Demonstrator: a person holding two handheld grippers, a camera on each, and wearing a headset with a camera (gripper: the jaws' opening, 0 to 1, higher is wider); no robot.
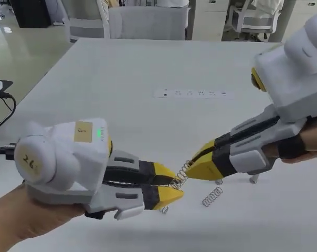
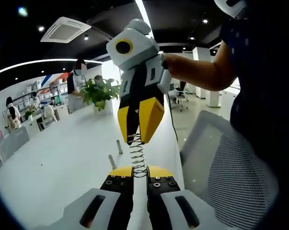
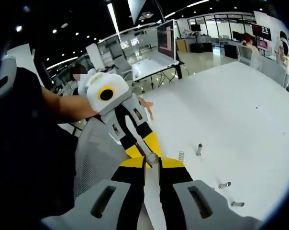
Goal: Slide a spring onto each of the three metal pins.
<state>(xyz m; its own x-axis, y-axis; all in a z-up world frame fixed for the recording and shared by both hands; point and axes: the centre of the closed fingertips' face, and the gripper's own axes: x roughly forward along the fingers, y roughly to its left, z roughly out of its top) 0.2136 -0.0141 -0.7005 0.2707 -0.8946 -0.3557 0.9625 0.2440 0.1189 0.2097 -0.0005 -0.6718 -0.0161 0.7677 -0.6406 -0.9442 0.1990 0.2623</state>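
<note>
My left gripper is shut on one end of a small coil spring. The spring runs straight across to my right gripper, which faces the left one tip to tip. The right gripper is shut on a metal pin, seen end-on as a round silver head between the yellow tips. How far the pin sits inside the spring I cannot tell. A second spring lies loose on the white table. Nearby one pin stands upright and another pin lies flat.
A recessed socket strip sits in the tabletop beyond the grippers. Grey chairs stand along the far edge. Another small metal piece lies under the left gripper's tips. The person's hands and dark sleeve hold both grippers just above the table.
</note>
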